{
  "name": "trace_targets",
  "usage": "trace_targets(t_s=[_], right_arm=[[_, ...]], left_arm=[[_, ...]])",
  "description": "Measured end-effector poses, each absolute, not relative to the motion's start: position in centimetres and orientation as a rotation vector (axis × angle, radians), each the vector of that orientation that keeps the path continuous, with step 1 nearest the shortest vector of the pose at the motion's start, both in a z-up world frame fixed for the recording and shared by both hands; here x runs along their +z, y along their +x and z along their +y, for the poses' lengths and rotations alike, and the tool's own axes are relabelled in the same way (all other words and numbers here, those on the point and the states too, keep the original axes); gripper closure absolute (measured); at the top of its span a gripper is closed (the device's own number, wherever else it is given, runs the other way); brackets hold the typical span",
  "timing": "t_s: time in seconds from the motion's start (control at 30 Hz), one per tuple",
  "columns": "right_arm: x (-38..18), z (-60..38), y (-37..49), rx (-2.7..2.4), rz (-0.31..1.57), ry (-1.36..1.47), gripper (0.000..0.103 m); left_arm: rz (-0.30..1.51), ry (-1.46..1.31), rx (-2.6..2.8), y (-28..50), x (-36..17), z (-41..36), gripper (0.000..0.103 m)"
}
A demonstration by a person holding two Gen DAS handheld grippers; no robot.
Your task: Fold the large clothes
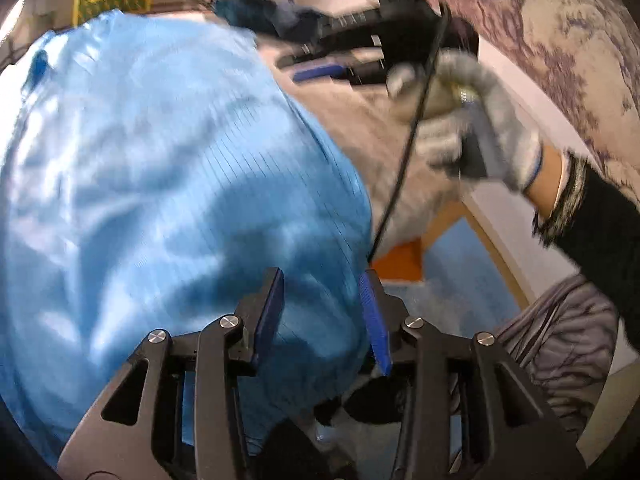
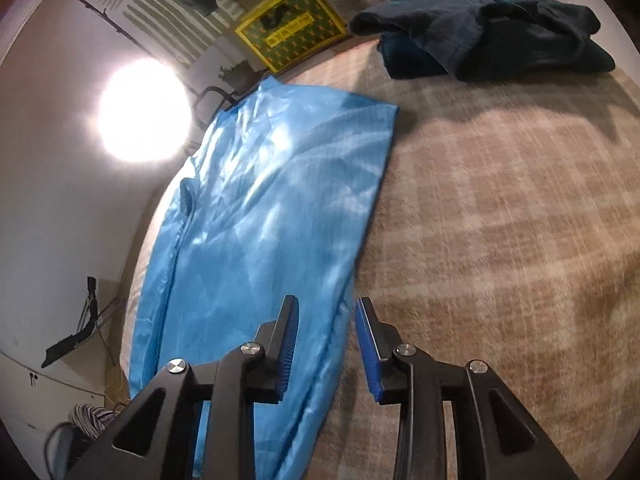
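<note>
Lying flat on the bed [image 2: 500, 208]: blue shirt [image 2: 256, 208]; left gripper [image 1: 322, 312] and right gripper [image 2: 326, 344] both spread, holding nothing.

The garment [image 2: 256, 216] lies on the bed [image 2: 500, 240], folded clothes [image 2: 480, 28] behind it.

Left gripper [image 1: 322, 312]: jaws apart, nothing between the pads, over the near edge of the blue garment [image 1: 160, 168]. Garment fills the frame from 7 to 11 o'clock, lying on a beige bed [image 1: 360, 120]. Right gripper [image 1: 320, 62] at 1 o'clock, held by a gloved hand [image 1: 472, 120]; blurred. Dark clothes [image 1: 260, 10] at 12 o'clock.
</note>
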State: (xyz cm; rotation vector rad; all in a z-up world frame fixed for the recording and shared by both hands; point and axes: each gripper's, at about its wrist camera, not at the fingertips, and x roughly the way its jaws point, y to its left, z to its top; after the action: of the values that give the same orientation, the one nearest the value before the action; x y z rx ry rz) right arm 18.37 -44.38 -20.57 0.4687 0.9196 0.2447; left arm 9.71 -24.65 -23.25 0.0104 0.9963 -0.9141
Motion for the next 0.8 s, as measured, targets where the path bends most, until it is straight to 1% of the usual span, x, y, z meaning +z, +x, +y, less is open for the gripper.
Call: trace_targets(t_s=[0.07,0.1,0.17,0.27,0.37,0.4,0.43,0.5,0.57,0.63,0.7,0.8], right_arm=[[-20.9,-43.6,18.1,0.245,0.943,0.427,0.084],[-21.1,-43.1,17.8,0.256,0.956,0.398,0.091],[-21.5,-41.9,17.4,0.258,0.982,0.324,0.094],[-22.1,-40.7,16.6,0.266,1.010,0.241,0.094],[-21.3,-41.7,15.4,0.284,0.979,0.299,0.082],[-20.8,-42.4,15.0,0.289,0.954,0.325,0.072],[-20.0,-43.4,14.3,0.292,0.921,0.351,0.069],[-18.2,-45.4,12.8,0.301,0.851,0.397,0.068],[-16.7,-47.3,11.2,0.313,0.782,0.449,0.062],[-15.5,-48.7,9.7,0.332,0.727,0.485,0.052],[-14.5,-49.9,8.2,0.320,0.679,0.498,0.045],[-14.0,-51.0,7.2,0.292,0.647,0.515,0.044]], left_arm=[[0.986,0.021,-0.941,8.8,-23.8,-24.8,0.064],[1.019,0.033,-0.974,8.3,-24.2,-25.2,0.064],[1.051,0.055,-1.010,7.4,-24.9,-25.8,0.064],[1.035,0.092,-0.998,6.4,-24.8,-26.2,0.064],[0.989,0.039,-0.996,6.0,-23.3,-25.5,0.064],[0.953,0.032,-0.989,5.9,-22.3,-25.1,0.064],[0.929,0.029,-0.981,5.9,-21.8,-24.7,0.064],[0.874,0.022,-0.964,5.8,-20.6,-23.8,0.064],[0.834,0.020,-0.928,6.1,-19.9,-23.3,0.064],[0.827,0.035,-0.908,7.3,-19.8,-23.8,0.064],[0.849,0.068,-0.867,7.9,-20.4,-25.0,0.064],[0.890,0.131,-0.792,9.1,-21.6,-28.3,0.061]])
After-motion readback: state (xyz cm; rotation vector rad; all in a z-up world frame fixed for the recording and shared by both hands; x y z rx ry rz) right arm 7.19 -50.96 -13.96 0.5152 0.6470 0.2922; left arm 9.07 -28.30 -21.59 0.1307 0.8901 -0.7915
